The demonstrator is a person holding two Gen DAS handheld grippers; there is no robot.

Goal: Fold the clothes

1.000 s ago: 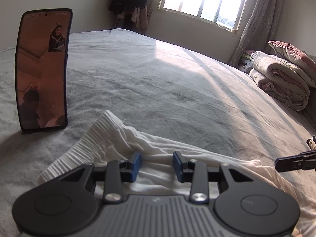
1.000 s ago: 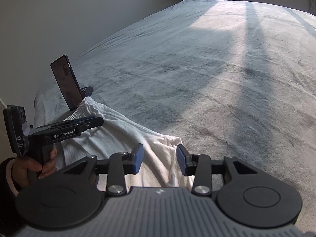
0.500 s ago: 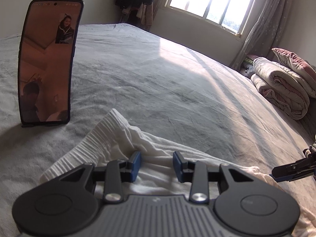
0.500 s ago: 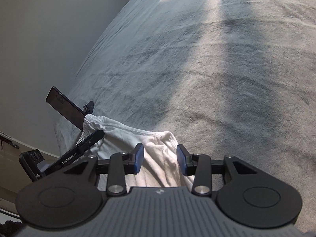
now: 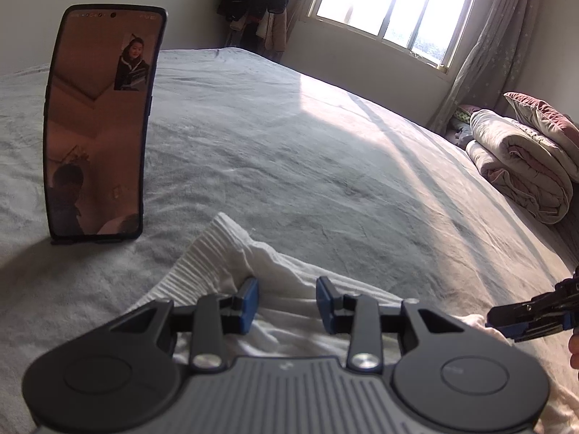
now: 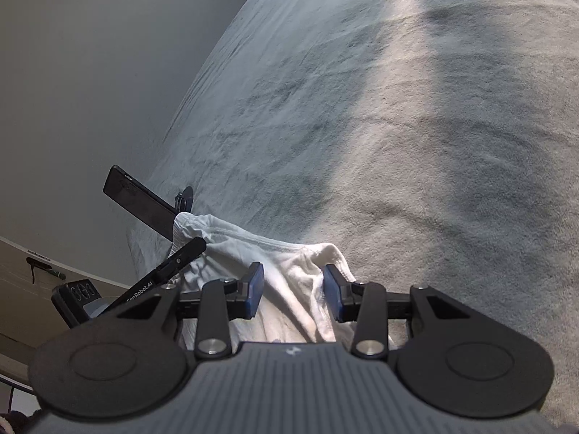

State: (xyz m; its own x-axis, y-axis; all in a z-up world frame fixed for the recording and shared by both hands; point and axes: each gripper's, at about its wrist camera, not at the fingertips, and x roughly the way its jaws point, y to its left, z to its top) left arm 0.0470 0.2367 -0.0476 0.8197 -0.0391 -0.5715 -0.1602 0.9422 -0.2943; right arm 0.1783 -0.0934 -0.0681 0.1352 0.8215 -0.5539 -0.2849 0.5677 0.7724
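A white garment with a ribbed waistband (image 5: 224,253) lies bunched on the grey bed sheet (image 5: 289,152). My left gripper (image 5: 287,302) is open, its blue pads just above the cloth near the waistband end. In the right wrist view the same garment (image 6: 289,271) lies under my right gripper (image 6: 294,291), which is open over its bunched corner. The left gripper (image 6: 188,251) shows there at the left over the waistband, and the right gripper (image 5: 521,320) shows at the right edge of the left wrist view.
A phone (image 5: 97,123) stands upright on a small stand just left of the waistband; it also shows in the right wrist view (image 6: 139,202). Folded quilts (image 5: 521,166) are stacked at the bed's right side. A window (image 5: 391,7) is behind the bed.
Both grippers have stayed open over the garment. The left one has moved closer to the phone. The right one has tilted and rolled, so the bed edge and floor come into view.
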